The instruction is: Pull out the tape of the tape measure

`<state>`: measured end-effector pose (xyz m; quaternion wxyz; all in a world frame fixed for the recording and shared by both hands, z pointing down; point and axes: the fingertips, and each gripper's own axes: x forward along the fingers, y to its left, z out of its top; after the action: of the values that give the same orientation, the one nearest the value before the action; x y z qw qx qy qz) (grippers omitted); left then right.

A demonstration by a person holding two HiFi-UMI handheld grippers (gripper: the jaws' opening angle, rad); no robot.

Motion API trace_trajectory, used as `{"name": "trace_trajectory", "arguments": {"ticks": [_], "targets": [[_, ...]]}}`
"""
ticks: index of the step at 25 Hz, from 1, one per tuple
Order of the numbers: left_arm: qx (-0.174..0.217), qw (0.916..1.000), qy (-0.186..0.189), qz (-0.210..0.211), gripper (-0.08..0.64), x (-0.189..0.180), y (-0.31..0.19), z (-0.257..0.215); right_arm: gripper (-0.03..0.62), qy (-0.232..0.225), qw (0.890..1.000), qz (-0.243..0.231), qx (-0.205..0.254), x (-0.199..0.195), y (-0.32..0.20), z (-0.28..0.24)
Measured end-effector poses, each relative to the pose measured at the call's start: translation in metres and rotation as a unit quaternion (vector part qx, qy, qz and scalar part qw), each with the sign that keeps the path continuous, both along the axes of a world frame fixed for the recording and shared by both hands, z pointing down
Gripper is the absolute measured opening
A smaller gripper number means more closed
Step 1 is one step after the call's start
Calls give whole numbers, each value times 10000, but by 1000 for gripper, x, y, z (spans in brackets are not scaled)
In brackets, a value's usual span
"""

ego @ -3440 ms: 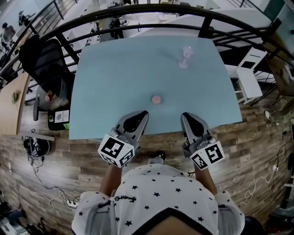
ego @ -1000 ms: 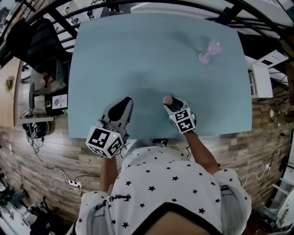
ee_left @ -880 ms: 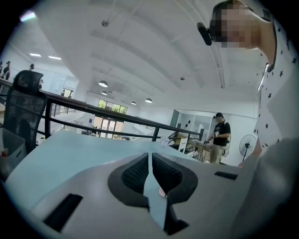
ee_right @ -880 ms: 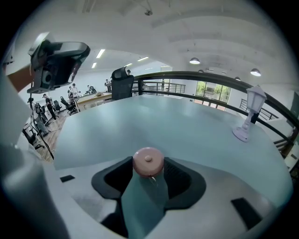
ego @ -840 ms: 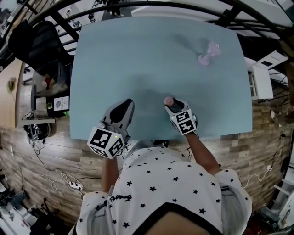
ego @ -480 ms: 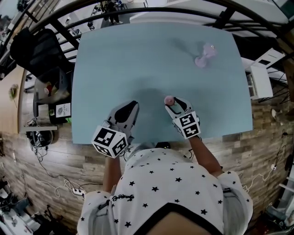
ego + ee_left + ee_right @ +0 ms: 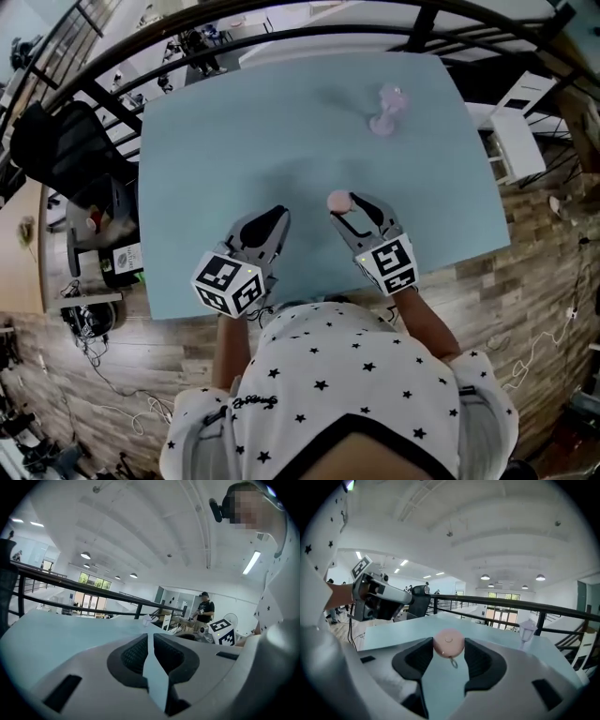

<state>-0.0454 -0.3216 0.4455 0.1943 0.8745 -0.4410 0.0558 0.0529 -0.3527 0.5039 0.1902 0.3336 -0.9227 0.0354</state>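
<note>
A small round pink tape measure [image 7: 339, 200] sits at the tips of my right gripper [image 7: 354, 204] on the near part of the light-blue table [image 7: 234, 122]. In the right gripper view the tape measure [image 7: 448, 643] fills the gap between both pads, its metal pull ring [image 7: 453, 663] hanging below; my right gripper [image 7: 449, 649] is shut on it. My left gripper [image 7: 272, 217] hovers over the table to its left. Seen in its own view, my left gripper [image 7: 151, 637] is all but shut, jaws just starting to part, with nothing between them.
A pale pink lantern-shaped ornament [image 7: 384, 110] stands at the table's far right, also seen as the ornament [image 7: 527, 630] beyond the right jaws. A black railing [image 7: 281, 37] curves behind the table. A dark chair [image 7: 56, 150] and cables lie at the left.
The right gripper has stayed around the tape measure. The left gripper has edged slightly forward and toward the right one. The head view has shifted.
</note>
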Motion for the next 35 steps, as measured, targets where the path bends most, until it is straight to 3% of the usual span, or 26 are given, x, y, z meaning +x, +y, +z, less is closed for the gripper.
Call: {"name": "trace_trajectory", "arguments": {"ticks": [3, 7, 19, 22, 28, 35], "targets": [[-31, 9997, -44, 252, 115, 16, -7, -2, 206, -106, 9996, 19, 273, 6, 0, -22], [-37, 9985, -16, 549, 125, 33, -11, -6, 206, -175, 9980, 22, 609, 12, 3, -45], [-521, 9852, 798, 1422, 209, 77, -10, -16, 206, -66, 9898, -591, 1292, 5, 27, -70], [-589, 9817, 888, 1577, 209, 84, -8, -18, 206, 1, 9865, -780, 1440, 1, 33, -72], [-595, 9830, 751, 1565, 203, 84, -6, -15, 206, 179, 9816, -959, 1642, -8, 39, -75], [-566, 9810, 825, 1662, 120, 83, 1, -19, 207, 186, 9820, -972, 1611, -11, 44, -76]]}}
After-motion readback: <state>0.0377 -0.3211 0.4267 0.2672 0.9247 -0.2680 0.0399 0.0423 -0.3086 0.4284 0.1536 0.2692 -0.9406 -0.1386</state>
